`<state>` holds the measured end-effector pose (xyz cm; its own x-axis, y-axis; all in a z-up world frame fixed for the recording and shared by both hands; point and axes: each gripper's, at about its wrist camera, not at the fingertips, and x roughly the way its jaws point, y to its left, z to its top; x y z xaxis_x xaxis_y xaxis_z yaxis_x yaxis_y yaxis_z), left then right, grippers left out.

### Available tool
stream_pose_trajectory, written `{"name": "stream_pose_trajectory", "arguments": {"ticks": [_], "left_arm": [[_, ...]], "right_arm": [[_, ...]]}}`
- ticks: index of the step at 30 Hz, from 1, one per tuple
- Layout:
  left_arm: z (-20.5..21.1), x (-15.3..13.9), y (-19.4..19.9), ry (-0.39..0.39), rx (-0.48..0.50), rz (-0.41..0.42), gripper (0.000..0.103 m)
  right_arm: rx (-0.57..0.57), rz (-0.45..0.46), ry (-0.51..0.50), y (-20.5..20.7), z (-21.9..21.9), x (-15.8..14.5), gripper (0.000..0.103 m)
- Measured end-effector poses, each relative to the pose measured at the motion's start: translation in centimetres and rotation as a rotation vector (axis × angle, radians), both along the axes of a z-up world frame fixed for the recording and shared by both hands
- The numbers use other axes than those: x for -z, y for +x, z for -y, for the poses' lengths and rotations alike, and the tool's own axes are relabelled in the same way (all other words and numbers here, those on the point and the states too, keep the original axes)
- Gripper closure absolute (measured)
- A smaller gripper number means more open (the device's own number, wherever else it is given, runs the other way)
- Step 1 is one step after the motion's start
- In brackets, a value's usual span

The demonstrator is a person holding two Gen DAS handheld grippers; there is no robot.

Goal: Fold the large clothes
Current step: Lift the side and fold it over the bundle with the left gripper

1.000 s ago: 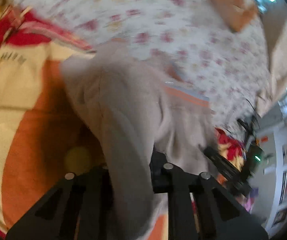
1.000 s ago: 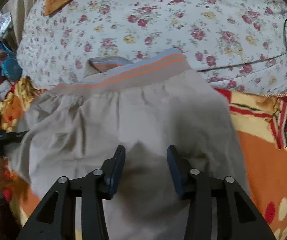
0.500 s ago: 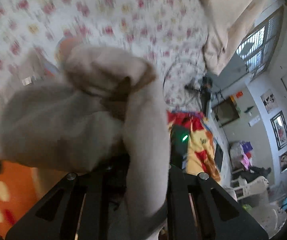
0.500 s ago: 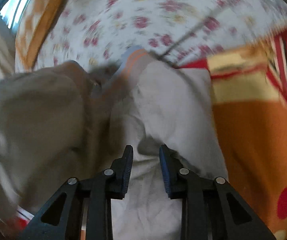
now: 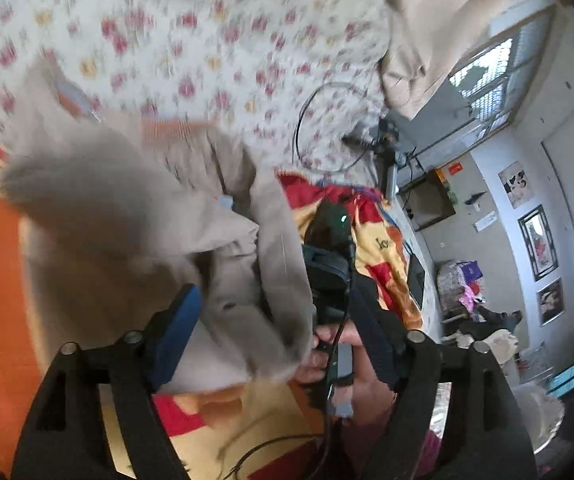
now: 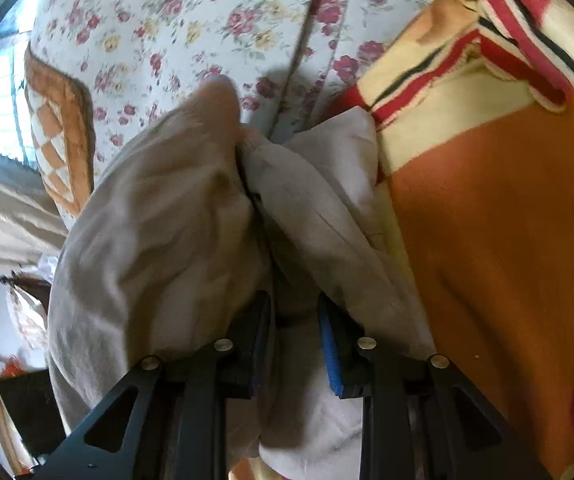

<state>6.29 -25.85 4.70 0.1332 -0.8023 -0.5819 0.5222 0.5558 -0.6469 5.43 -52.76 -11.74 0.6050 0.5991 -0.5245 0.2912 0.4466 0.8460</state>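
Note:
The large garment is a beige piece of clothing (image 5: 119, 216) with an orange and blue striped waistband (image 5: 175, 128), bunched on the bed. My left gripper (image 5: 271, 320) is open, its jaws wide apart, with a fold of the beige cloth lying loose between them. My right gripper (image 6: 293, 324) is shut on the beige garment (image 6: 159, 216), with cloth pinched between its blue pads and heaped up on both sides. The other hand and its gripper handle (image 5: 331, 280) show just behind the cloth in the left wrist view.
An orange, red and cream blanket (image 6: 507, 220) covers the bed under the garment. A floral sheet (image 5: 207, 40) lies beyond it, with a black cable (image 5: 307, 120) on it. An orange checked pillow (image 6: 55, 128) sits at the far left. The room wall with pictures (image 5: 535, 240) is to the right.
My left gripper has opened and let go of the beige cloth, which dropped onto the blanket. My right gripper has closed on the garment and swung left.

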Motion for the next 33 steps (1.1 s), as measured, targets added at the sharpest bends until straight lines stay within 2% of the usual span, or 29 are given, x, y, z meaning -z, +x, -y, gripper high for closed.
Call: {"name": "stream_pose_trajectory", "arguments": {"ticks": [2,3,4,6,7,9,13,15,18,21,26,30,33], "left_arm": [[-1.3,-0.8,0.1,0.06,-0.056,0.072,0.024],[-1.9,-0.7,0.5,0.137,-0.1,0.109,0.024],[-2.1,-0.2,0.8,0.179,-0.123,0.116,0.024],[-3.0,1.6,1.5,0.246,-0.158,0.086,0.024],[-3.2,2.5,1.8,0.262,-0.167,0.064,0.024],[-3.0,4.6,2.1,0.297,-0.185,0.012,0.024],[-1.9,7.6,2.0,0.326,-0.207,-0.052,0.024],[-1.1,8.3,1.5,0.36,-0.213,-0.027,0.023],[0.4,8.8,0.8,0.413,-0.198,0.035,0.023],[0.9,9.4,0.3,0.456,-0.196,0.052,0.022],[-0.6,8.4,0.5,0.425,-0.221,0.024,0.023],[-2.4,5.7,1.7,0.395,-0.304,0.088,0.023],[-2.8,4.5,3.7,0.37,-0.331,0.088,0.023]], "right_arm": [[0.016,-0.021,0.025,-0.4,0.7,0.1,0.078],[0.022,-0.032,0.022,-0.8,1.0,-0.2,0.076],[0.024,-0.034,0.002,-1.1,1.3,-0.6,0.07],[0.033,-0.025,-0.079,-2.0,1.7,-2.1,0.06],[0.042,-0.025,-0.122,-2.4,1.9,-2.8,0.058],[0.077,-0.028,-0.249,-3.5,2.2,-4.6,0.051],[0.136,0.058,-0.406,-4.8,2.5,-8.1,0.051],[0.131,0.092,-0.444,-5.1,2.3,-9.1,0.051],[0.113,0.086,-0.489,-5.2,2.3,-9.0,0.051],[0.098,0.051,-0.465,-3.9,2.0,-8.1,0.051],[0.098,0.042,-0.449,-4.4,2.0,-7.7,0.051],[0.086,0.069,-0.438,-4.6,1.6,-8.3,0.05],[0.076,0.106,-0.479,-4.7,0.7,-9.3,0.047]]}}
